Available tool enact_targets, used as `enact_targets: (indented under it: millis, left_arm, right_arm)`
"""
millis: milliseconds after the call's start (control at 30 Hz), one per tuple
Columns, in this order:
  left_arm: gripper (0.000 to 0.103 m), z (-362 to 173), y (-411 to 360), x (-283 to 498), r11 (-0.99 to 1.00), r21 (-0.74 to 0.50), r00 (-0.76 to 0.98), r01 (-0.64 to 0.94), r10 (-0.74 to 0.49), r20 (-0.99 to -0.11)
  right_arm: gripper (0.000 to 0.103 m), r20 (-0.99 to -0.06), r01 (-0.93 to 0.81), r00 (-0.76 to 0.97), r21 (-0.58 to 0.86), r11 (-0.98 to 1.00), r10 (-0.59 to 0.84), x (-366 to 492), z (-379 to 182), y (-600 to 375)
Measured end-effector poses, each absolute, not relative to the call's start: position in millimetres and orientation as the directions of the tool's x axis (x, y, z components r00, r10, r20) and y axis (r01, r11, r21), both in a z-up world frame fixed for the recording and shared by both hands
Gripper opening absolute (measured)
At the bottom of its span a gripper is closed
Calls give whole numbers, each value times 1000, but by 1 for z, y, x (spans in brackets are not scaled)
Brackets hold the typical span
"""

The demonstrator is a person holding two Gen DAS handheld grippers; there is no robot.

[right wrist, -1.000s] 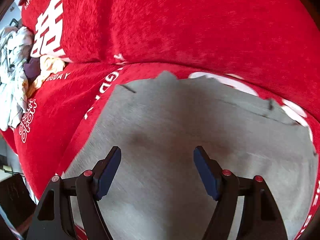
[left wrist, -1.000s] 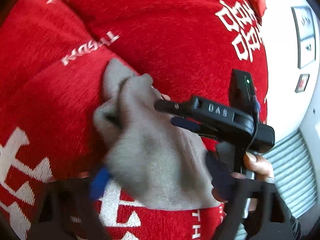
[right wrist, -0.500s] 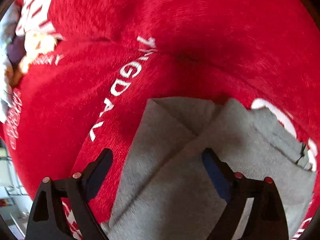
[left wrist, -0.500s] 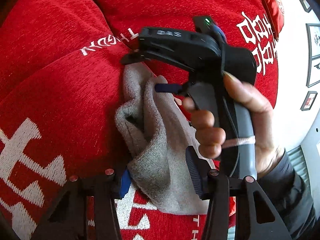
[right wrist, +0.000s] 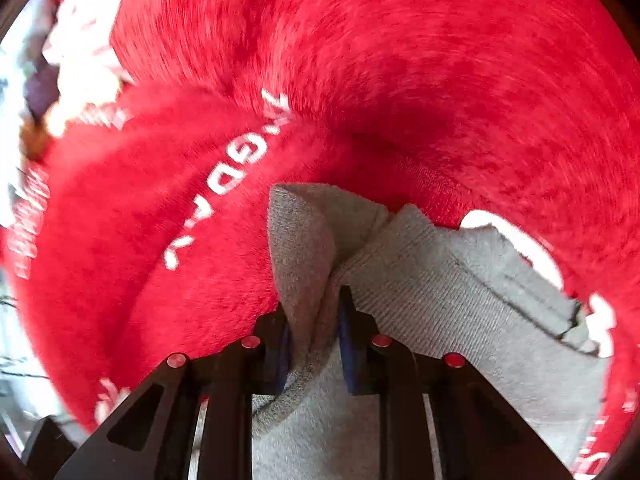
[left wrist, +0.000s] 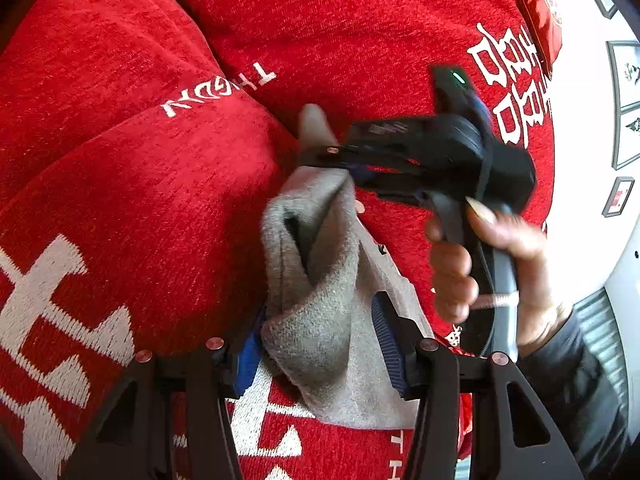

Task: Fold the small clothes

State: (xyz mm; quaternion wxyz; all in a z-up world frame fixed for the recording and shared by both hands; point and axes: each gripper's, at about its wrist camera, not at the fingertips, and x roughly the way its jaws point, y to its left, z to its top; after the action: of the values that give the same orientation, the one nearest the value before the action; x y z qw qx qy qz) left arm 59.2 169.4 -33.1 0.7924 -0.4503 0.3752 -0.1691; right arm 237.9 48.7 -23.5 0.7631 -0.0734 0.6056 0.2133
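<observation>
1. Your task item is a small grey garment (left wrist: 320, 304), bunched up on a red sofa cover (left wrist: 120, 200) with white lettering; its lower part lies flat on the seat cushion, and a raised fold stands up near the crease where the seat meets the backrest.
2. Your left gripper (left wrist: 316, 344) has its blue pads on either side of the near, gathered part of the grey garment. The cloth fills the gap between them and looks pinched, so the tool is clamped on that bunch.
3. Your right gripper (right wrist: 314, 340) points steeply down, and its jaws are closing. A ridge of the same grey garment (right wrist: 440, 304) sits between the two blue pads, which already press on it from both sides.
4. In the left wrist view, your right hand (left wrist: 492, 264) grips the handle of that tool, with a dark sleeve (left wrist: 576, 380) at the wrist. The tool's tips meet the far top of the raised fold.
5. Framed pictures (left wrist: 624, 76) hang on the white wall at the right edge.
</observation>
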Motion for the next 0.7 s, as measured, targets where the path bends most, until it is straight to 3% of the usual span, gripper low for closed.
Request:
enact_targets:
  millis: [67,167,233,333,500,567,633,700]
  left_arm:
    - [57,-33,168,58,545,-836,663,-70,-600,-447]
    - [81,-26,165,53,549,-836,667,-24,-614,-422]
    - [103,-15,162,45,608,-793,692,-28,-561,-454]
    - [103,-11,162,35,667,-744,720,-46,-494,-487]
    - [103,-16,156,62,657,-752,709,-61,-502,-495]
    - [93,-16,148,77,656,-753,680,-43,-533,-503]
    - [27,-16,140,85,693,-720,649,-32,-534,-542]
    - [14,-13,136,82,740,-671,659,-48,-482,-578]
  right_arm:
    - [22,-926,-379,167,257,889,338,241,-21,30]
    - [22,-867,-311,163,407,859,470,243,-22,-6]
    - [22,-838,-288,169,462,839,519,243,-22,-20]
    - [22,-812,-284,177,499,819,556,239,-28,-29]
    - [22,-797,-284,172,523,804,579,240,-38,-35]
    - [22,-802,-283,167,518,807,573,240,-39,-35]
    - [22,-807,-278,161,515,811,568,242,-39,-35]
    - [23,-823,-280,155,493,824,546,245,-37,-31]
